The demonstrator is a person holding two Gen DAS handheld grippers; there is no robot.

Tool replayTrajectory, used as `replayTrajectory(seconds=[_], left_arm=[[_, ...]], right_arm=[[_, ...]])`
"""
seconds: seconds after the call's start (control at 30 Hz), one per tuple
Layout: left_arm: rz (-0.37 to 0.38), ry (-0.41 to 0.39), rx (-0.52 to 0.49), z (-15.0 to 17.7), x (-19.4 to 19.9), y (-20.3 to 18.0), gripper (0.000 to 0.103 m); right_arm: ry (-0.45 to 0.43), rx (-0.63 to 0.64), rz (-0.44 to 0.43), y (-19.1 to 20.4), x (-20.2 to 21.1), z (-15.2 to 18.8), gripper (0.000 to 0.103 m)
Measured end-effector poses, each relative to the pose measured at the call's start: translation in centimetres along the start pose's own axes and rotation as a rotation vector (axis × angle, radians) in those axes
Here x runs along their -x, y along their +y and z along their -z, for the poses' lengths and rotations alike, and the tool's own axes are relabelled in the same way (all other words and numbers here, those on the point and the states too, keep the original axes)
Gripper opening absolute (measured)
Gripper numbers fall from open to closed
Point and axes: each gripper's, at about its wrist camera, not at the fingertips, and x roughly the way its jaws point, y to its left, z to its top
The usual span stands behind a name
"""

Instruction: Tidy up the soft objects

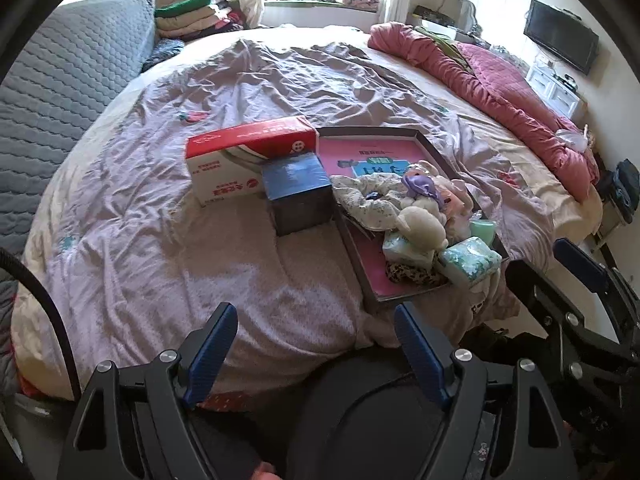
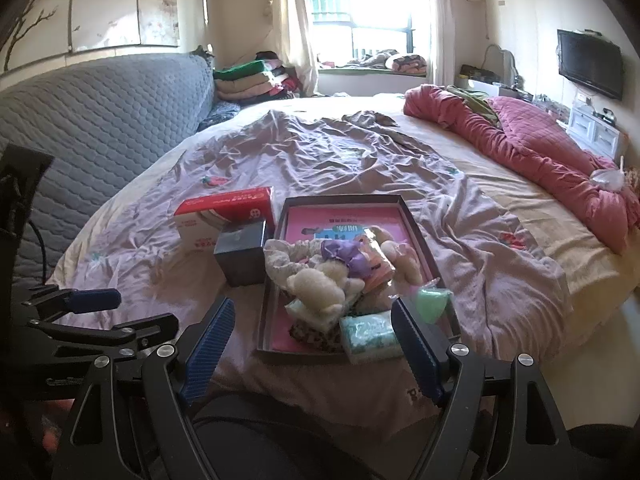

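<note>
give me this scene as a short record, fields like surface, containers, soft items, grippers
surface: bed with wrinkled lilac sheet
tray: shallow dark-rimmed tray with pink liner, on the sheet
soft items in tray: cream plush toy, purple bow, floral scrunchie, teal tissue pack
boxes left of tray: red and white box, dark blue box in front of it
left gripper: open, empty, above the near bed edge
right gripper: open, empty, facing the tray's near end
background: pink quilt bunched at far right
</note>
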Motion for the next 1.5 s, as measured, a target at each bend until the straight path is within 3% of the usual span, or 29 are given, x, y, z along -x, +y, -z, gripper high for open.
replayTrajectory(seconds=[0.47, 1.5], left_arm=[[-0.018, -0.021, -0.021, 1.0, 1.9, -1.1, 0.08], [-0.042, 0.002, 0.014, 1.3, 1.1, 0.0, 0.08]], right_arm=[[-0.027, -0.059, 0.007, -0.5, 1.6, 0.9, 0.082], [0.003, -0.072, -0.028, -0.6, 0.9, 1.5, 0.082]])
